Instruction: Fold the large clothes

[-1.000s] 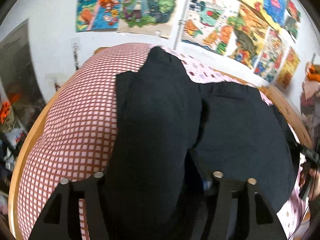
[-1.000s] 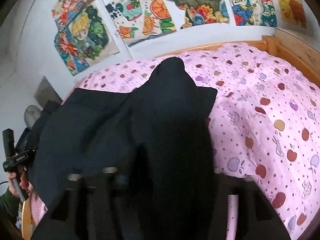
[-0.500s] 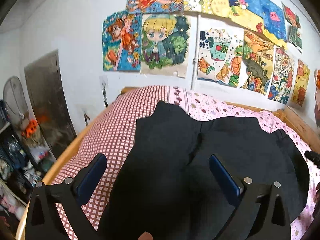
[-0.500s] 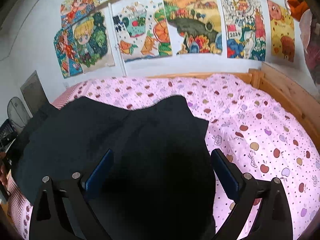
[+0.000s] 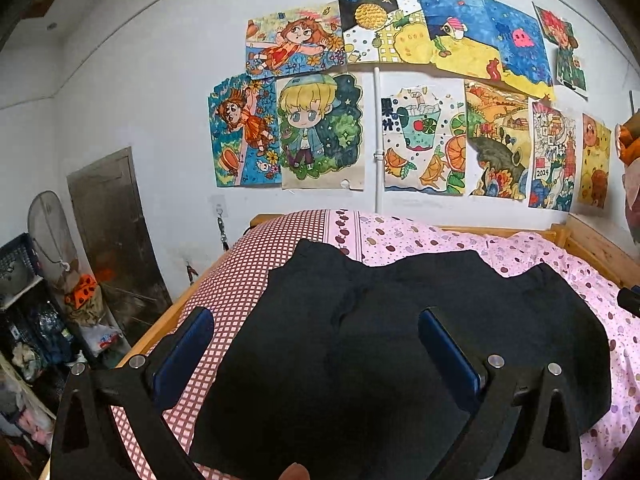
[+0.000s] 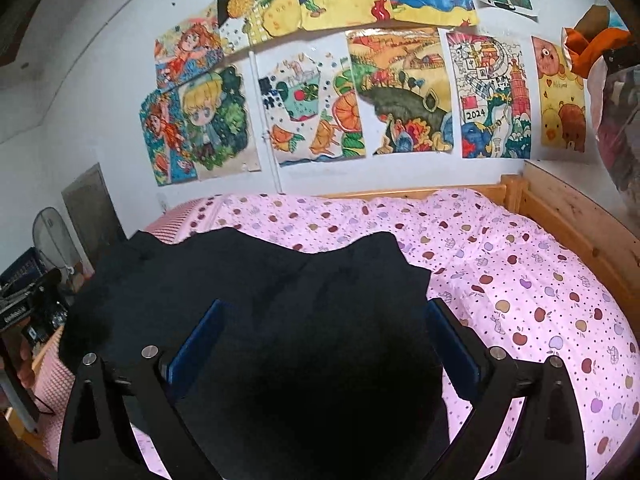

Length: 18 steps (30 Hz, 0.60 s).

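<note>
Both grippers' jaws spread; matte black garment (image 5: pixel 400 340) folded, possibly trousers, on quilt (image 6: pixel 520 280).

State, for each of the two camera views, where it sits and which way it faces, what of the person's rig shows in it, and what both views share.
Left wrist: sits on the left gripper, facing the poster wall; its open fingers frame the black garment over the checked sheet.
Right wrist: sits on the right gripper, open, facing the same wall, over the apple-print quilt.
Shared: garment, posters, wooden bed frame.

Black garment (image 5: pixel 400 340) on pink-sheeted bed (image 6: pixel 520 272)
</note>
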Available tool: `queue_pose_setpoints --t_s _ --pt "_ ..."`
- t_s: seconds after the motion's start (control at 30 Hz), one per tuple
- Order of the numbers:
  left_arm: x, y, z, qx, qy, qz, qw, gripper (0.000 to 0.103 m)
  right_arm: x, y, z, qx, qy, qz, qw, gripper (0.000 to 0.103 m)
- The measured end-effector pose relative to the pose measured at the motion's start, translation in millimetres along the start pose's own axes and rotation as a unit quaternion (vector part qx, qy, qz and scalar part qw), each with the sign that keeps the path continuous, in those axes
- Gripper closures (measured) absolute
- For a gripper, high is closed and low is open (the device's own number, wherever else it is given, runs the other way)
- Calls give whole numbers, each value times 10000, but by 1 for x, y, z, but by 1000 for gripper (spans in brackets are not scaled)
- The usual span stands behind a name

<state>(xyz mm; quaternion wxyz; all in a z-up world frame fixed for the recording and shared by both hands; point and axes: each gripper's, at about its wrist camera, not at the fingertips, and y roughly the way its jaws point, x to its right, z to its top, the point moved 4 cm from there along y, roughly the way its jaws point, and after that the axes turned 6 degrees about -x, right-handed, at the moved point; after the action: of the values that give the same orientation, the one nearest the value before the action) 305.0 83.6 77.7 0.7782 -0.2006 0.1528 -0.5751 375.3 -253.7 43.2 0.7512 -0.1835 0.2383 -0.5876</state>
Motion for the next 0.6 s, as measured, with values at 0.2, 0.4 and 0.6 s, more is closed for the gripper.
queue_pose_setpoints --t_s 0.2,0.4,0.6 --pt "5 -19 -7 -89 -12 -181 9998 0 -16 -17 -8 53 -213 -34 9998 5" --pt "6 -40 -14 -23 55 -273 9996 0 -29 -41 -15 184 -317 -62 9993 5" --pt "2 -58 -16 131 115 -269 9995 0 -40 -65 -18 312 -436 -124 9985 5"
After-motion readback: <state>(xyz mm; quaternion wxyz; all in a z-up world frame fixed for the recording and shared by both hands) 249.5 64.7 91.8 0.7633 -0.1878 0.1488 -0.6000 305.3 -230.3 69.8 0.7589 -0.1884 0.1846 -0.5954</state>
